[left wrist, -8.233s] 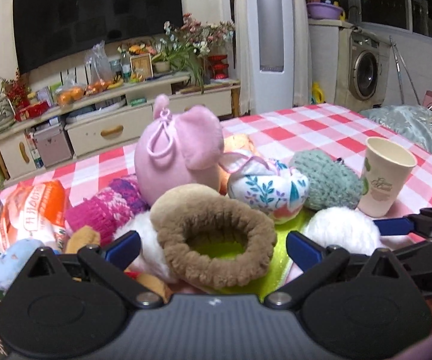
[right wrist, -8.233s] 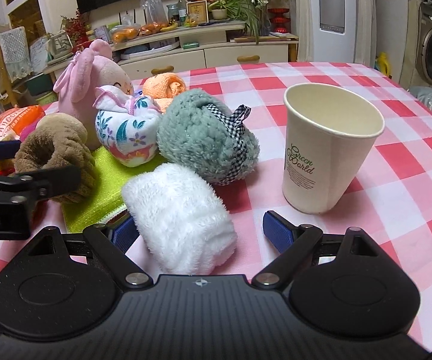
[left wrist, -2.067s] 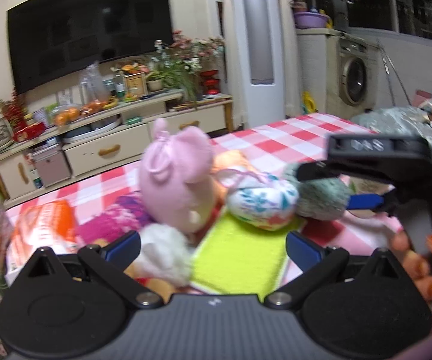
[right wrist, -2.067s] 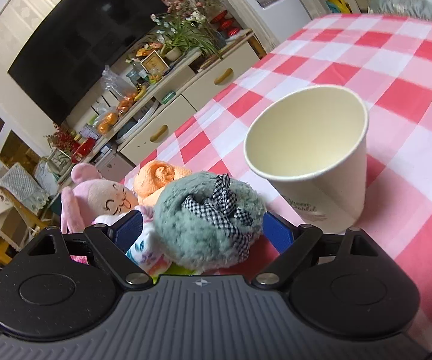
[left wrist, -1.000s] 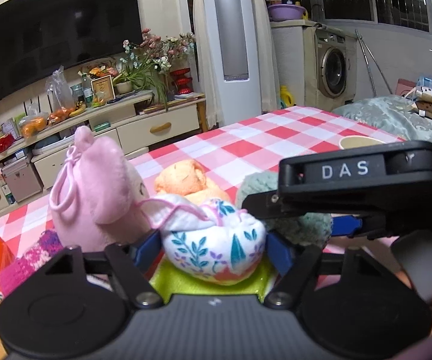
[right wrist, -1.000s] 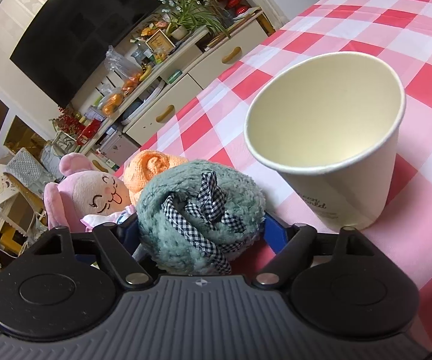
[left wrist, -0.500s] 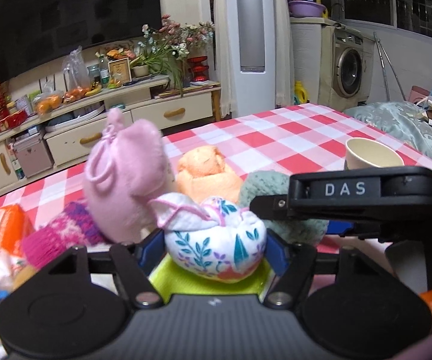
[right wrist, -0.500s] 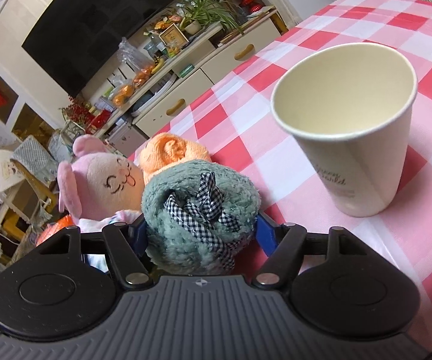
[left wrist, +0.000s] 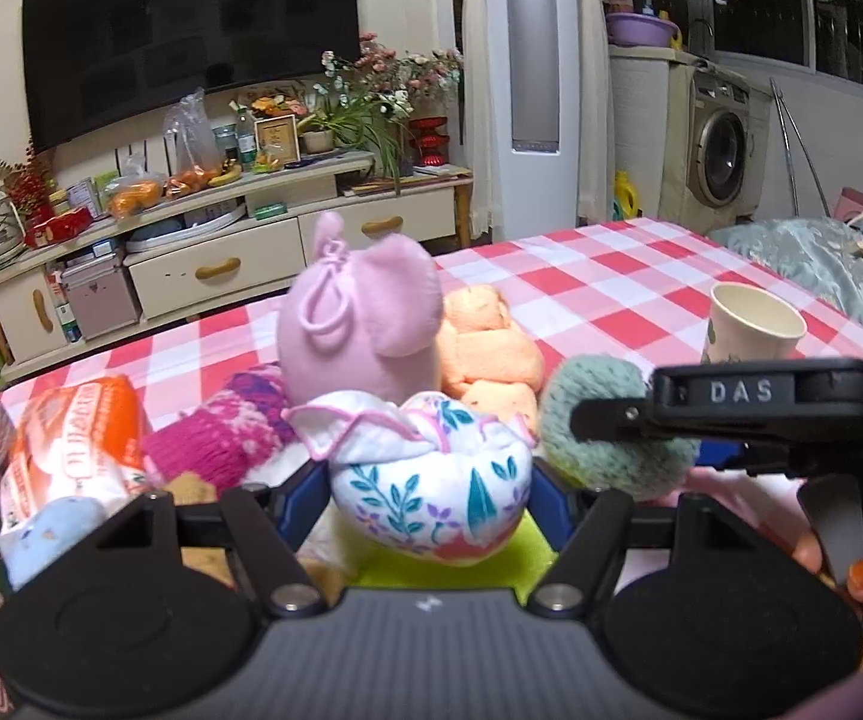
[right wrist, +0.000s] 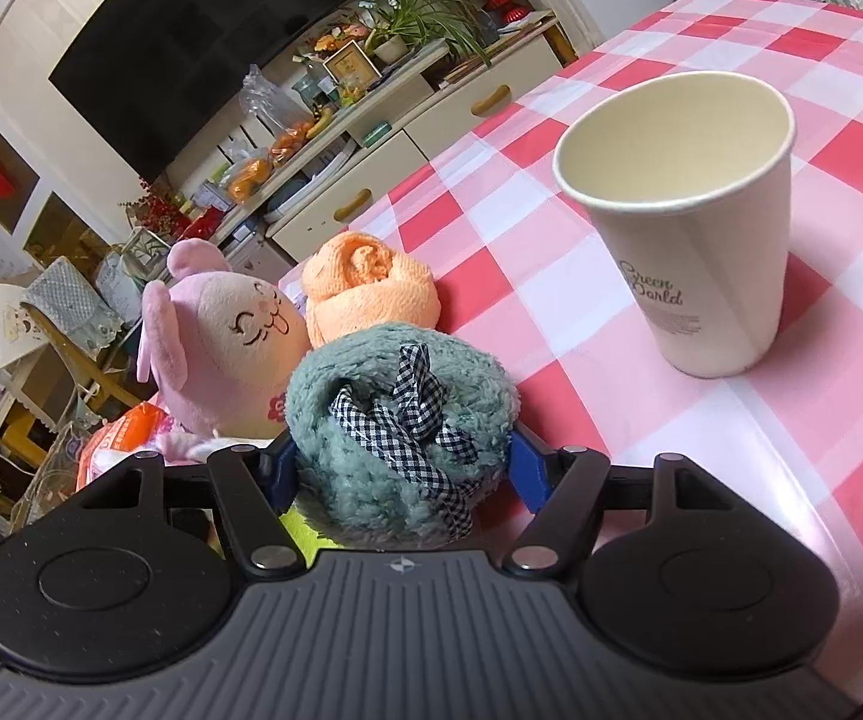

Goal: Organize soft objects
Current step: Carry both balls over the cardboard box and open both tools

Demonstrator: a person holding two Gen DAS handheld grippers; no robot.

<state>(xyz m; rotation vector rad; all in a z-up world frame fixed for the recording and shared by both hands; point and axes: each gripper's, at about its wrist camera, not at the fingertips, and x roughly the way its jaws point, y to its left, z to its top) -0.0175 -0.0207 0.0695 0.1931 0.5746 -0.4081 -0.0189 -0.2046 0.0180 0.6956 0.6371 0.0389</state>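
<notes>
My left gripper [left wrist: 425,495] is shut on a white floral cloth bundle [left wrist: 431,480] over a lime green cloth [left wrist: 431,564]. My right gripper [right wrist: 401,468] is shut on a fluffy teal ball with a checked ribbon [right wrist: 401,414]; that ball [left wrist: 605,426] and the right gripper's black body [left wrist: 755,414] also show in the left wrist view. Behind them sit a pink plush bunny [left wrist: 359,324], also in the right wrist view [right wrist: 233,348], and a rolled orange cloth [right wrist: 371,288].
A paper cup [right wrist: 701,210] stands on the red checked tablecloth [right wrist: 731,30] to the right. A magenta knit item [left wrist: 221,438], an orange packet [left wrist: 71,438] and a small blue item [left wrist: 53,534] lie at the left. A TV cabinet [left wrist: 221,240] stands behind the table.
The brown ring and white fluffy roll in front of the grippers are gone from view. Both grippers moved forward and closed, the left on the floral bundle, the right on the teal ball.
</notes>
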